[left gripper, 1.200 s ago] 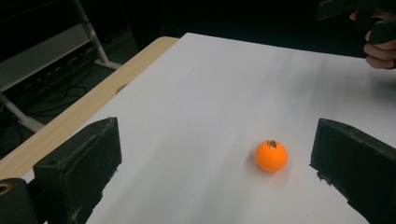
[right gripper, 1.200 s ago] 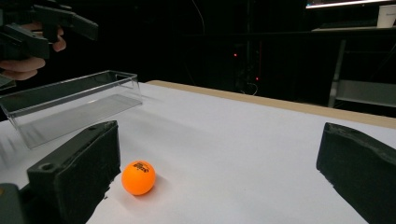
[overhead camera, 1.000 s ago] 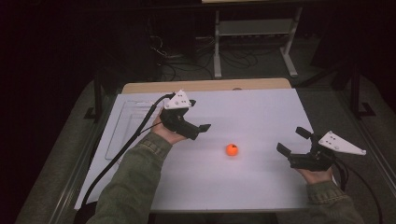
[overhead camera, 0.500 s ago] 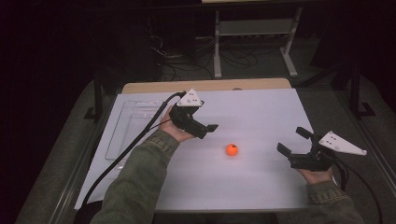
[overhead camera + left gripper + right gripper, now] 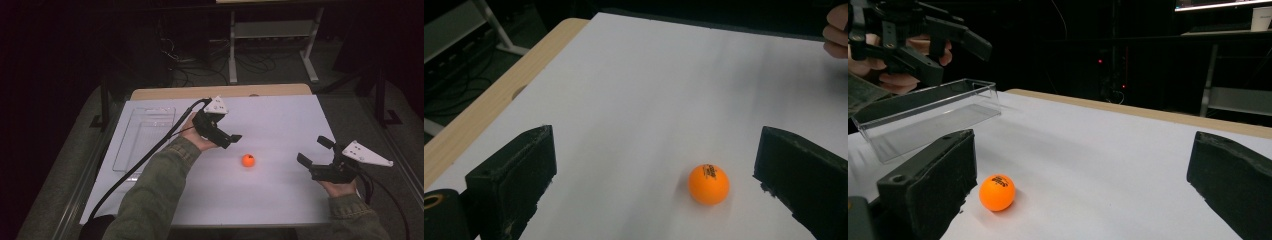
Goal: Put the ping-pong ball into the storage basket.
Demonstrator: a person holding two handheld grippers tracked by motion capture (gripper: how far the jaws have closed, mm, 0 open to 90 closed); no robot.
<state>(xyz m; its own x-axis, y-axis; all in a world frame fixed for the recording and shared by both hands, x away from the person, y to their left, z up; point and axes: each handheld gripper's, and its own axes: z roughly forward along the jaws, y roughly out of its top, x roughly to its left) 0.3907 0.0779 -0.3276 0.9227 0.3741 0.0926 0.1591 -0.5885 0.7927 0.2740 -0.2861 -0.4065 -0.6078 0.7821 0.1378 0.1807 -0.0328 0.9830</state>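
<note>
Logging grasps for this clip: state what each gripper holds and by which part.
Nothing is held. The left gripper and right gripper are both open, and the orange ball lies free on the white table between them.

Ball (image 5: 248, 160) on the table (image 5: 280, 115), near the middle. Left gripper (image 5: 227, 139) just behind and left of ball, raised above the table, apart from it. Right gripper (image 5: 314, 152) well to the right of ball, near the table's right edge. Tray (image 5: 144, 135) on the table's left side, left of left gripper.
</note>
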